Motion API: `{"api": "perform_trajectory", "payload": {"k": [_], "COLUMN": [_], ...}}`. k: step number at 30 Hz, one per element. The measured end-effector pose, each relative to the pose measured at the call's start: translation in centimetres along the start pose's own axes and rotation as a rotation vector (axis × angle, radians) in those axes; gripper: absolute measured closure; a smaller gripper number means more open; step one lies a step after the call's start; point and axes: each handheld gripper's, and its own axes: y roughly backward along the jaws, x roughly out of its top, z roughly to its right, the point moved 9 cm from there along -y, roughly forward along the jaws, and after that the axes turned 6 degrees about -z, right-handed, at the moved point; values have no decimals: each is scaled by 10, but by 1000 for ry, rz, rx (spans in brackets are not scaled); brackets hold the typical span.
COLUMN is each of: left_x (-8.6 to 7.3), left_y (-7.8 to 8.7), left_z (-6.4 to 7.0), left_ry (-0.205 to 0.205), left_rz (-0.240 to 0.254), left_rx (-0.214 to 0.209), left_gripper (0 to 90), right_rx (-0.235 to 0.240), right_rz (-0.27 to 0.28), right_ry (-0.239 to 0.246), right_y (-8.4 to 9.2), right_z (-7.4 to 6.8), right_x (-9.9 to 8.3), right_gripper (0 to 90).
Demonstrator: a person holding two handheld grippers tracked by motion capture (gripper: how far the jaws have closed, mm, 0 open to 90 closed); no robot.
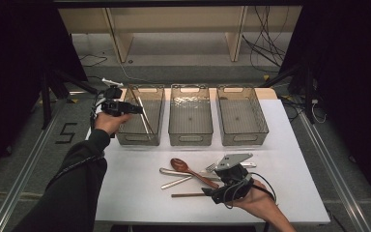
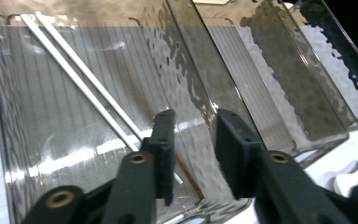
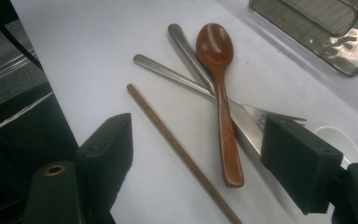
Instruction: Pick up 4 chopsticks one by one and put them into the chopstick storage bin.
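While the left gripper (image 1: 134,109) hovered over the leftmost bin (image 1: 141,138), its jaws stood partly apart with nothing between them, as the left gripper view confirmed: the black fingers (image 2: 164,144) framed only the bin's rippled wall. Two white chopsticks (image 2: 81,77) lay side by side on the bin floor, running diagonally from the far corner toward the near wall; in the high view they appeared as a pale line (image 1: 146,117) along the bin's right half. A middle bin (image 1: 190,138) and a right bin (image 1: 243,138) stood in a row beside the first on the white table (image 1: 125,183).

At the near side of the table, the right gripper (image 1: 207,191) rested low over a cluster of cutlery, jaws spread wide and gripping nothing. Between those jaws in the right gripper view lay a brown wooden chopstick (image 3: 182,154) flat on the table, and just beside it a wooden spoon (image 3: 221,93) with its bowl pointing away. The spoon's handle crossed over a metal fork (image 3: 191,81) and a second metal utensil (image 3: 189,53). A white spoon (image 3: 338,140) was partly hidden behind the right-hand jaw.
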Motion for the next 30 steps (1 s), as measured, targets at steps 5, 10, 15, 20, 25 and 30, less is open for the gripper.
{"api": "perform_trajectory", "payload": {"k": [5,10,15,20,25,30], "left_x": [0,-1,-5,-12,-22,-41], "left_y": [0,5,14,29,44,51], "left_z": [1,10,28,42,55,73], "left_ry": [4,-17,-60,-103,-138,-197], "left_rz": [14,35,84,117,154,185], "left_rx": [7,-31,-72,-96,-131,-174], "left_gripper": [535,460,388,330,291,244], "right_rx": [0,-1,-5,-7,-10,-27], "right_rz": [0,-2,-1,1,1,-4], "right_ry": [2,4,-2,-4,-8,-16], "right_y": [0,1,0,2,1,1], "right_z": [0,1,2,3,5,10], "right_x": [0,-1,-1,-1,-1,-2], "right_gripper": [263,263,263,263,263,263]}}
